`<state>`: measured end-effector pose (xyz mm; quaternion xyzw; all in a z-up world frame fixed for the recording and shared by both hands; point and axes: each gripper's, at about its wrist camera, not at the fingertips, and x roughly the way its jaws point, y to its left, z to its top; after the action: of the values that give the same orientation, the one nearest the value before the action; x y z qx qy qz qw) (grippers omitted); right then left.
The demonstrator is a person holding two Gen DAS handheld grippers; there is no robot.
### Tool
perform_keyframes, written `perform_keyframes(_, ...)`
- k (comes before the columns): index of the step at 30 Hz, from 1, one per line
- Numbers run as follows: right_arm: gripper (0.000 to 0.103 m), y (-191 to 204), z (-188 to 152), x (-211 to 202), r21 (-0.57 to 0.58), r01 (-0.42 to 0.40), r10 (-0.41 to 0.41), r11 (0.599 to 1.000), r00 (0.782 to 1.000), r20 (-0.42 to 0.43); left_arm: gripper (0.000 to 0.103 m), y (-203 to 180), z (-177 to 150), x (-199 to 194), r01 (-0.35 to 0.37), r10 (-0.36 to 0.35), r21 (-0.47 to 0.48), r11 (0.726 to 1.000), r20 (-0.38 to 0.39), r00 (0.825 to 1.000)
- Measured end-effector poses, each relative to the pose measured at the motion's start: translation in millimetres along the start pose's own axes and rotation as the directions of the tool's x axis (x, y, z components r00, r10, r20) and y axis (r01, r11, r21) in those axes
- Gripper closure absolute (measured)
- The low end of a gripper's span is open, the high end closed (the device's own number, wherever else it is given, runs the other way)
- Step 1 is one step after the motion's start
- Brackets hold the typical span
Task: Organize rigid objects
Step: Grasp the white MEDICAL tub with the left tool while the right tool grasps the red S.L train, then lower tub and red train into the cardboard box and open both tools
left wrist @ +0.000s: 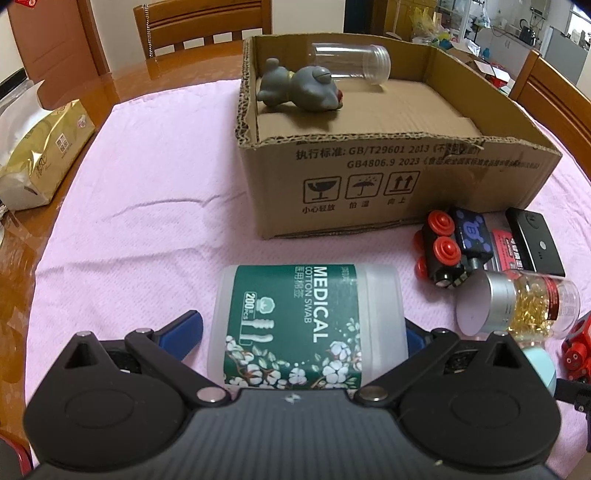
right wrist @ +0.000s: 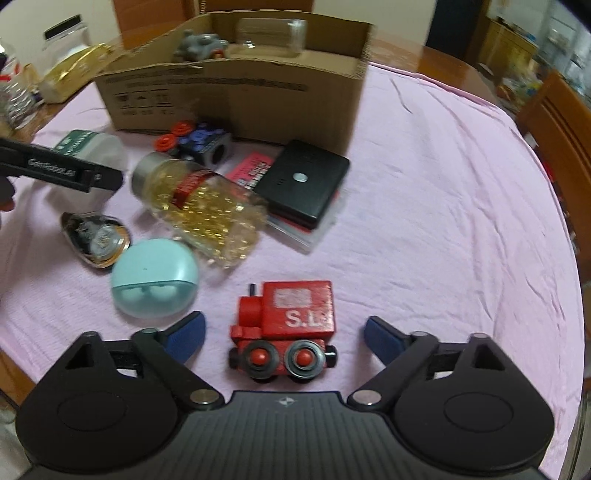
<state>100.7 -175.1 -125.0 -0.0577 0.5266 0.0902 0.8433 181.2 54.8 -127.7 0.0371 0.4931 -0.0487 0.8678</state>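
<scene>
Now the left gripper [left wrist: 301, 325] was spread wide around a cotton swab box [left wrist: 306, 325], a cloudy plastic tub lying on its side on the bench between the blue fingers [left wrist: 184, 328]; whether the pads touched its sides could not be told. Its green label, printed with white cotton flowers, read "MEDICAL COTTON SWAB" and "200 pcs". The right gripper [right wrist: 284, 332] stood wide open too, its fingers well apart on either side of a red toy train [right wrist: 286, 328] that sat upright on black wheels with red hubs and bore the letters "S.L" in white.

Beyond them stood a cardboard box [left wrist: 369, 177] with torn edges, printed with "GB/T29601 2013", "GB4806.9 2023" and handling symbols. Inside it lay a grey animal figure [left wrist: 299, 88] on its side and a clear jar [left wrist: 351, 64] on its side against the far wall. Beside the cardboard box lay a black toy wagon [left wrist: 447, 247] with red wheels, a black device [left wrist: 535, 242] resting on a flat red-labelled case [right wrist: 314, 232], a capsule bottle [right wrist: 199, 203] tipped over with a silver cap and full of golden capsules, a pale blue earbud case [right wrist: 155, 280] and a shiny teardrop object [right wrist: 96, 238].

A pink cloth [left wrist: 147, 184] covered the glossy wooden bench, a gold tissue pack [left wrist: 40, 147] lay at its edge, and a wooden chair [left wrist: 203, 26] stood behind
</scene>
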Motion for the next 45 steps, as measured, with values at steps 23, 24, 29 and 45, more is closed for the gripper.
perform_keyframes(23, 0.043, -1.2, 9.0, -5.3, -0.031, -0.016, 0.014, 0.999, 0.999, -0.045, 0.02, -8.4, 8.6, -7.8, 0.009, -0.009, 0.067, 0.998, -0.004, 1.0)
perform_keyframes(24, 0.043, -1.0, 9.2, -5.4, -0.033, -0.013, 0.012, 0.999, 0.999, -0.046, 0.02, -8.6, 8.8, -7.9, 0.009, -0.009, 0.069, 0.998, -0.004, 1.0)
perform_keyframes(29, 0.046, -0.8, 9.0, -6.3, -0.038, -0.003, 0.001, 0.999, 0.999, -0.05, 0.02, -8.0, 9.9, -9.2, 0.014, -0.013, 0.082, 0.997, -0.01, 1.0)
perform_keyframes(45, 0.046, -4.5, 21.8, -30.6, -0.104, -0.034, 0.031, 0.994, 0.999, -0.036, 0.021, -2.8, 26.5, -65.3, 0.111, -0.111, 0.19, 0.976, -0.01, 0.994)
